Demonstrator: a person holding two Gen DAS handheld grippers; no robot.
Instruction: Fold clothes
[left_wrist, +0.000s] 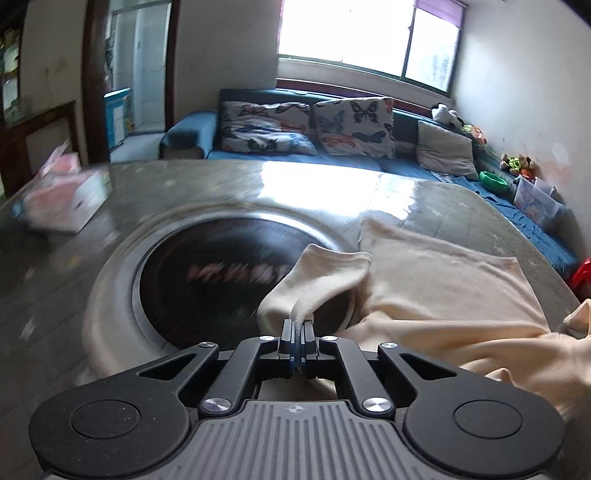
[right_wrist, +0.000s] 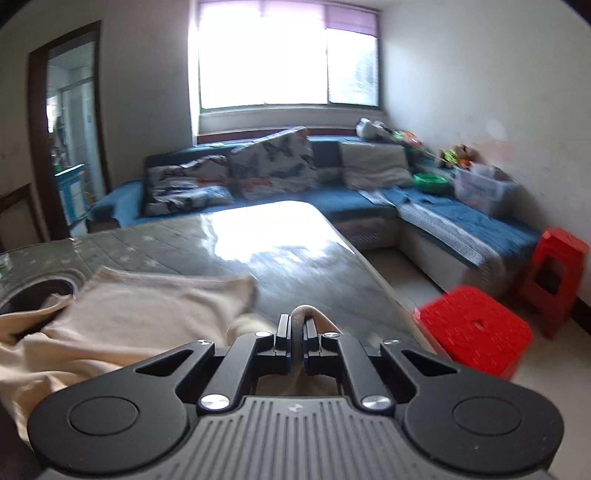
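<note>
Both tools are pinched shut on the cream garment (left_wrist: 436, 280), left tool (left_wrist: 297, 325) and right tool (right_wrist: 295, 326); it lies half-spread on the desk (right_wrist: 295, 258), so I'd keep both edges level and taut

Cream garment (left_wrist: 436, 280) rumpled, part-flat on tabletop, edges pinched up both sides

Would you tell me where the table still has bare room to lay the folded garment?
Free: the far table stretch between the cream garment and the sofa-side edge. Crowded: the round burner partly under cloth, the pink box at the left corner, and near both grippers, left gripper, right gripper.
</note>
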